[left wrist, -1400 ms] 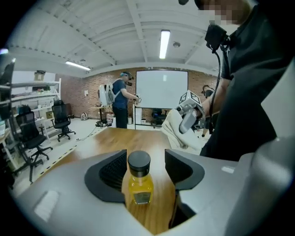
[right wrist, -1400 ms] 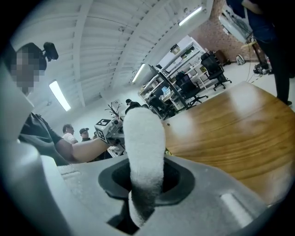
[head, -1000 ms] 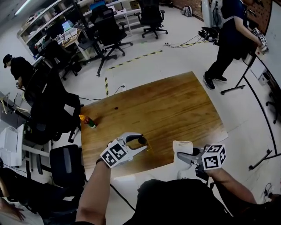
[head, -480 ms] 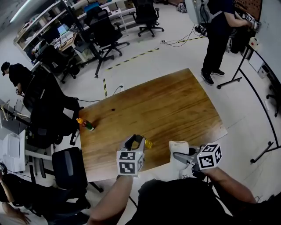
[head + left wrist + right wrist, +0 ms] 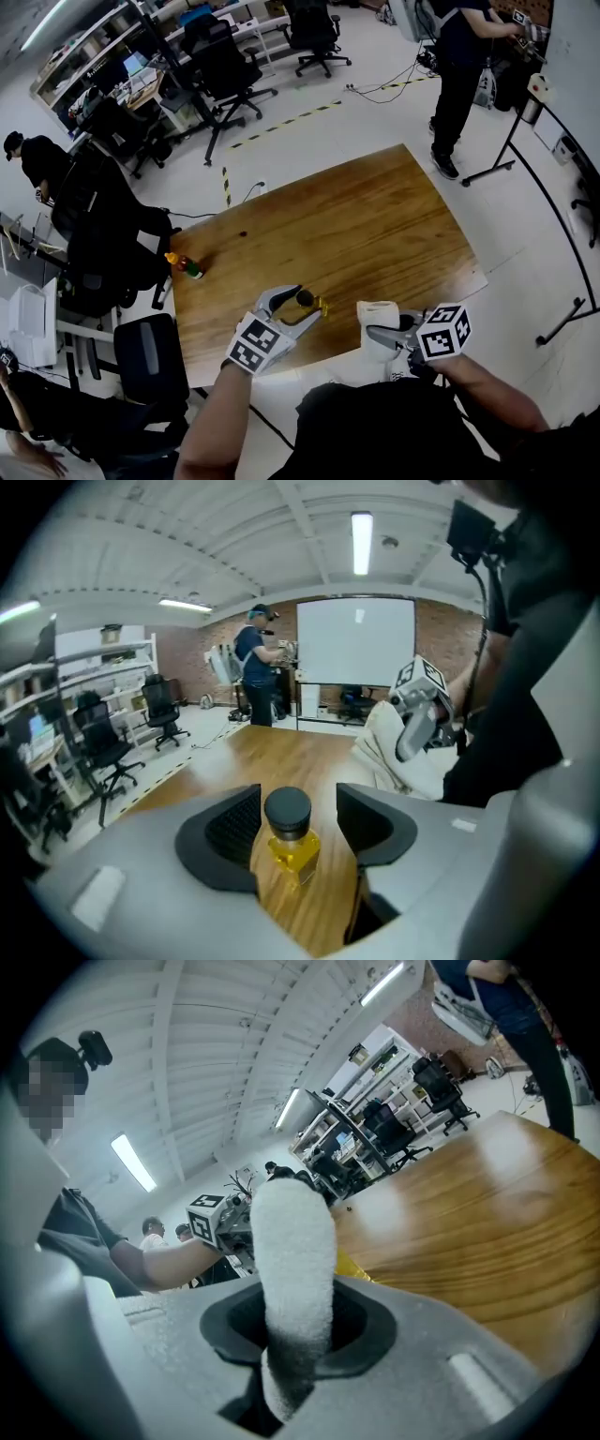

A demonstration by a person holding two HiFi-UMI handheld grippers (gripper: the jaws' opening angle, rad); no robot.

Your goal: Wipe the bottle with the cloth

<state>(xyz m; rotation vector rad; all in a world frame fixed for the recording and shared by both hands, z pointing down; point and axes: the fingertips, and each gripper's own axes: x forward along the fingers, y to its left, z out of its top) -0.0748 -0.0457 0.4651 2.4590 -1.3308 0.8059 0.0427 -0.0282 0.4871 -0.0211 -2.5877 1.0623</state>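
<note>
A small yellow bottle (image 5: 307, 301) with a black cap stands upright on the wooden table (image 5: 356, 225), close to its near edge. My left gripper (image 5: 302, 307) straddles it. Its jaws have just been opening, and the bottle (image 5: 293, 848) stands between the pads with a gap on each side. In the left gripper view the gripper (image 5: 298, 822) is open, with neither pad on the bottle. My right gripper (image 5: 382, 336) hovers just right of the bottle, shut on a rolled white cloth (image 5: 381, 317). The cloth (image 5: 295, 1241) sticks up from the right gripper (image 5: 298, 1321).
A second bottle (image 5: 186, 263) with an orange top stands at the table's left edge. Black office chairs (image 5: 141, 352) crowd the left side. A person (image 5: 459, 66) stands beyond the far right corner. Desks and shelves line the back.
The left jaws have spread apart from the yellow bottle, and that wrist has rolled. The bottle stays in place on the table. The right gripper and cloth have hardly moved.
</note>
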